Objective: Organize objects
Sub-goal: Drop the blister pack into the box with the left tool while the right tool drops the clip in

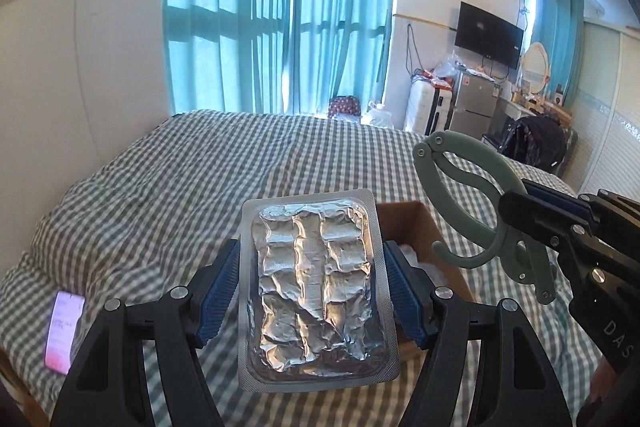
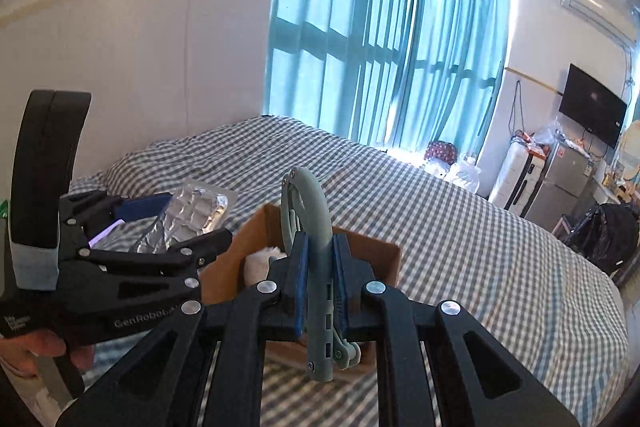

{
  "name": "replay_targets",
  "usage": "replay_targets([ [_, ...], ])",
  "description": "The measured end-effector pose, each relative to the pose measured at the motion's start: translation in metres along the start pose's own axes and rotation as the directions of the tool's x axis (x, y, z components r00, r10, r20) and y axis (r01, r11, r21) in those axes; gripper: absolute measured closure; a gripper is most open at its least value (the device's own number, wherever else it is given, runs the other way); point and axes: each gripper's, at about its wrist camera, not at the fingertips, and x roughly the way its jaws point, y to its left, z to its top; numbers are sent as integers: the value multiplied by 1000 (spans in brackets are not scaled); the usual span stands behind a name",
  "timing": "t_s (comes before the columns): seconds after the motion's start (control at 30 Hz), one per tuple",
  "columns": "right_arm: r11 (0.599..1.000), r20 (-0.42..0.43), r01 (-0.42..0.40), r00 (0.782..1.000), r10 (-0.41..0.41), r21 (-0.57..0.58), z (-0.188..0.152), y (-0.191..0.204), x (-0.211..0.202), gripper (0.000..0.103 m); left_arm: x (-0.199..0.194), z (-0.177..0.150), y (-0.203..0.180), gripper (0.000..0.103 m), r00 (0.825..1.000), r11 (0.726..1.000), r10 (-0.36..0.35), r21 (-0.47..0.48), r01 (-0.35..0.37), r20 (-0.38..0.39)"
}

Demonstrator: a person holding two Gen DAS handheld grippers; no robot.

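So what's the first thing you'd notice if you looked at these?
Probably the shiny silver pill pack, held up in the air by the left tool right in the middle of its view. Next, the grey-green clip pinched in the right tool, just above an open cardboard box sitting on the checked bed. Behind it all hang bright blue curtains.

The left claw (image 1: pixel 314 281) grips a foil blister pack (image 1: pixel 316 287) above the bed (image 1: pixel 160 187); the right claw (image 1: pixel 520 211) holds a green clip (image 1: pixel 476 203) over the cardboard box (image 1: pixel 416 223).
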Motion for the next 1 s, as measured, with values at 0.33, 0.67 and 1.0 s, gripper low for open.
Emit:
replay_targets([
  [0.33, 990, -114, -66, 990, 81, 127, -13, -39, 92, 91, 78, 1, -11, 32, 997, 999, 15, 40, -12, -75],
  [0.67, 965, -201, -106, 967, 157, 240, -44, -65, 149, 91, 126, -20, -26, 32, 985, 996, 26, 85, -11, -173],
  [1.0, 947, -204, -132, 959, 197, 293, -55, -75, 153, 91, 132, -24, -28, 31, 981, 993, 36, 119, -13, -188],
])
